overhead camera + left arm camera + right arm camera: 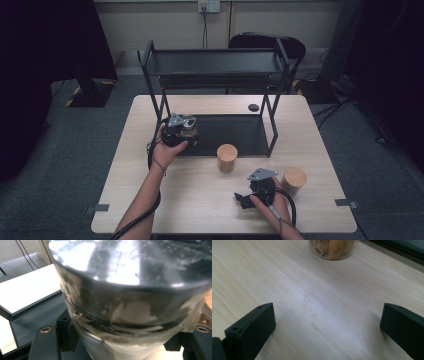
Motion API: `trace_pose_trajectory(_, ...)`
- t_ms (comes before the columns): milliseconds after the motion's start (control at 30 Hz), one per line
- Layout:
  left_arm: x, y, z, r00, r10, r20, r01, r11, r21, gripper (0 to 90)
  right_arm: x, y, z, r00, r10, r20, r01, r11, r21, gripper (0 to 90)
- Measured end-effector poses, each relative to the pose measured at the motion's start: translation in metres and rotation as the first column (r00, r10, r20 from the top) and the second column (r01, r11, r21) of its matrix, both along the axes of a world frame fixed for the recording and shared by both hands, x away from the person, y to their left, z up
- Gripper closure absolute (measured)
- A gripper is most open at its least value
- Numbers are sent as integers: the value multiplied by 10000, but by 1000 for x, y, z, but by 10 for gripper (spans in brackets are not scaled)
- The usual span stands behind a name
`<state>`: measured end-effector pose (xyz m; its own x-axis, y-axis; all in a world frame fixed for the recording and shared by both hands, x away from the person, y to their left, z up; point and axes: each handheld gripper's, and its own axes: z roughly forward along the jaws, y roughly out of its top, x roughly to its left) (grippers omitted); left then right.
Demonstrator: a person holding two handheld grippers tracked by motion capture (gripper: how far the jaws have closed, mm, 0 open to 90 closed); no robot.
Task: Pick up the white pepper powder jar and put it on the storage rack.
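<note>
Left claw (pixel 186 131) pinching jar (pixel 130 302) at rack's lower shelf (pixel 235 134) front edge; right claw (pixel 327 325) spread.

We see a pale wooden bench (pixel 200 185), a black two-tier shelf (pixel 215 62) at its back, two wood-lidded jars, one (pixel 226 158) just before the shelf, another (pixel 294 180) right of it, a dark disc (pixel 253 107) beside the shelf's right legs

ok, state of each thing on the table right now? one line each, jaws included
left gripper: jaws shut on the jar, at the shelf's lower tier.
jar: held between the left jaws, lid on, glass smeared.
right gripper: jaws open, nothing between them, low over the table.
middle jar: upright on the table, wooden lid on.
right jar: upright, wooden lid on, beside the right gripper.
shelf: upright, top tier bare.
</note>
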<state>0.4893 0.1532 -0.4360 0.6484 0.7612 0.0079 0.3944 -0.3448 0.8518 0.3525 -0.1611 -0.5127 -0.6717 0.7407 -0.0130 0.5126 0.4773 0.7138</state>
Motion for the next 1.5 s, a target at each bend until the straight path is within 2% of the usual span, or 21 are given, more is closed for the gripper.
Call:
trace_pose_trajectory(333,10,-5,-6,10000,93,-30,-92,9998,184,306,0,0,0,10000,13,4,-13,10000,-3,0)
trace_pose_trajectory(933,23,-8,-15,9981,619,-37,-618,9978,227,306,0,0,0,10000,62,-7,-62,10000,-7,0)
trace_pose_trajectory(1200,26,-11,-19,9978,663,-62,-662,9976,193,306,0,0,0,10000,63,-12,-63,10000,0,0)
trace_pose_trajectory(1500,32,-10,-27,9950,990,-97,-987,9948,251,306,0,-1,0,10000,93,-15,-93,10000,-2,0)
